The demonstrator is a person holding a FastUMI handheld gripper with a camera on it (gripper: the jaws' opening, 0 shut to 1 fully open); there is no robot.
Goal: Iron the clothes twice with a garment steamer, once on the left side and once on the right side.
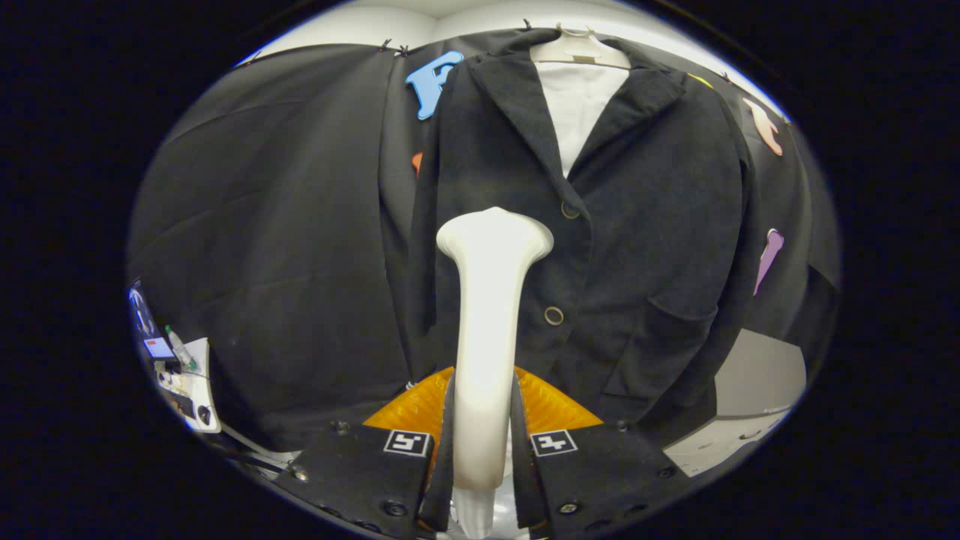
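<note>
Gripper [484, 442] is seen clamped on the handle of the garment steamer [487, 330], both fingers pressed against its sides. From between the fingers the white steamer is held upright, its flared head lying against the left front panel of the dark jacket [645, 247], just left of the upper button [570, 211] and above the lower button [553, 316]. The jacket is hung on a pale hanger [579, 49] against the black booth wall [277, 247], with a white shirt [577, 112] showing at the open collar. A flap pocket [671, 330] is noted on the jacket, right of the steamer.
</note>
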